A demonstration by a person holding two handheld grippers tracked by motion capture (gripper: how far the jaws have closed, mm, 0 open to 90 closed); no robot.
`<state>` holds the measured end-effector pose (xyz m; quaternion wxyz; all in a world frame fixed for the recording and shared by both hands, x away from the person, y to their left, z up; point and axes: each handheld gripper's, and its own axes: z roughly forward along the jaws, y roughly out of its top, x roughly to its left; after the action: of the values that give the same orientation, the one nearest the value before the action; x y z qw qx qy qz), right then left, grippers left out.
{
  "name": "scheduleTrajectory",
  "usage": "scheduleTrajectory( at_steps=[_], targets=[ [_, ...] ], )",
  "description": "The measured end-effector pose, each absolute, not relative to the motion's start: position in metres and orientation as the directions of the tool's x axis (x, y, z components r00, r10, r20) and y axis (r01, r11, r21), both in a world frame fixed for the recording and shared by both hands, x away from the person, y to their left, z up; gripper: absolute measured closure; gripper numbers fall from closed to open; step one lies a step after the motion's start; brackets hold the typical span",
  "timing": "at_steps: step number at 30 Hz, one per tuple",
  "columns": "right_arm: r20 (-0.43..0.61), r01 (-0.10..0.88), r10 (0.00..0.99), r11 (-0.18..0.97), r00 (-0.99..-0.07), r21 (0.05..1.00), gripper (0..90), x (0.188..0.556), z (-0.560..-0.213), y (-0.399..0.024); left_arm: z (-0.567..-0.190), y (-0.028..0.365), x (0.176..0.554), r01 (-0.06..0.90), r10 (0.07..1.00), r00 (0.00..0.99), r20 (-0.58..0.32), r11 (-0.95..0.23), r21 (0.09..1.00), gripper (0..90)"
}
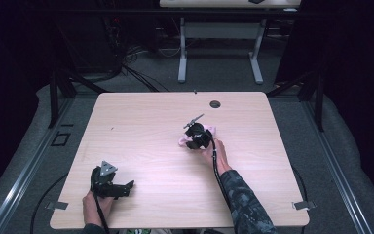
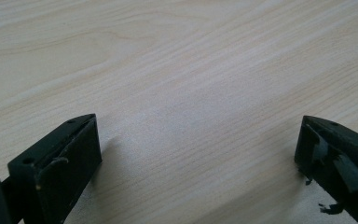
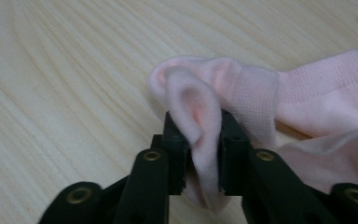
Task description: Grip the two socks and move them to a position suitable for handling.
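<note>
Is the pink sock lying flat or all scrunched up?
Scrunched up. The pink sock bunches in folds on the table, and the right gripper pinches one fold between its jaws.

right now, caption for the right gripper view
Right gripper pinching a fold of a pink sock on the wooden table.

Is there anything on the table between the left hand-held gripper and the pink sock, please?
Nothing visible: bare table lies between the left hand-held gripper and the pink sock, which the right hand-held gripper pinches.

left gripper (image 1: 126,187): fingers spread wide, low over table | right gripper (image 3: 200,154): fingers pinched together, arm outstretched
</note>
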<state>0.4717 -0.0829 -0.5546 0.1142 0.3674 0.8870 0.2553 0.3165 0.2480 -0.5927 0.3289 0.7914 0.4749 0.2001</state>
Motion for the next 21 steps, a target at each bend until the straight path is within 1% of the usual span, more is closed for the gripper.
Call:
scheduleTrajectory(
  at_steps=[2, 6, 9, 12, 14, 16, 17, 19, 20, 21],
  targets=[
    [0.000, 0.586, 0.705, 0.589, -0.709, 0.557, 80.6, 0.468, -0.553, -0.085, -0.593, 0.248, 0.317, 0.620, 0.883, 0.469, 0.005, -0.333, 0.711, 0.3],
    [0.026, 0.557, 0.686, 0.569, -0.727, 0.605, 80.9, 0.453, -0.537, -0.092, -0.593, 0.248, 0.317, 0.621, 0.883, 0.470, 0.004, -0.334, 0.709, 0.3],
    [0.042, 0.526, 0.659, 0.558, -0.751, 0.642, 80.9, 0.434, -0.519, -0.099, -0.593, 0.248, 0.317, 0.620, 0.883, 0.469, 0.005, -0.333, 0.710, 0.3],
    [0.048, 0.474, 0.620, 0.546, -0.783, 0.691, 80.8, 0.405, -0.499, -0.109, -0.593, 0.248, 0.317, 0.620, 0.883, 0.469, 0.005, -0.333, 0.711, 0.3],
    [0.024, 0.441, 0.600, 0.560, -0.800, 0.701, 80.7, 0.386, -0.492, -0.113, -0.593, 0.248, 0.317, 0.620, 0.883, 0.469, 0.005, -0.333, 0.711, 0.3],
    [0.023, 0.417, 0.579, 0.560, -0.815, 0.716, 80.6, 0.367, -0.490, -0.117, -0.593, 0.248, 0.317, 0.620, 0.884, 0.468, 0.005, -0.333, 0.711, 0.2],
    [0.017, 0.403, 0.557, 0.579, -0.830, 0.709, 80.4, 0.350, -0.494, -0.120, -0.593, 0.248, 0.317, 0.620, 0.884, 0.467, 0.004, -0.331, 0.712, 0.3],
    [0.014, 0.397, 0.548, 0.588, -0.836, 0.704, 80.3, 0.344, -0.497, -0.121, -0.593, 0.248, 0.317, 0.620, 0.884, 0.467, 0.004, -0.330, 0.712, 0.2],
    [-0.011, 0.385, 0.536, 0.621, -0.844, 0.683, 80.1, 0.335, -0.504, -0.121, -0.593, 0.248, 0.317, 0.620, 0.884, 0.467, 0.004, -0.331, 0.712, 0.2],
    [-0.009, 0.385, 0.529, 0.628, -0.848, 0.676, 79.9, 0.331, -0.510, -0.121, -0.593, 0.248, 0.317, 0.620, 0.884, 0.467, 0.004, -0.330, 0.712, 0.3]
  ],
)
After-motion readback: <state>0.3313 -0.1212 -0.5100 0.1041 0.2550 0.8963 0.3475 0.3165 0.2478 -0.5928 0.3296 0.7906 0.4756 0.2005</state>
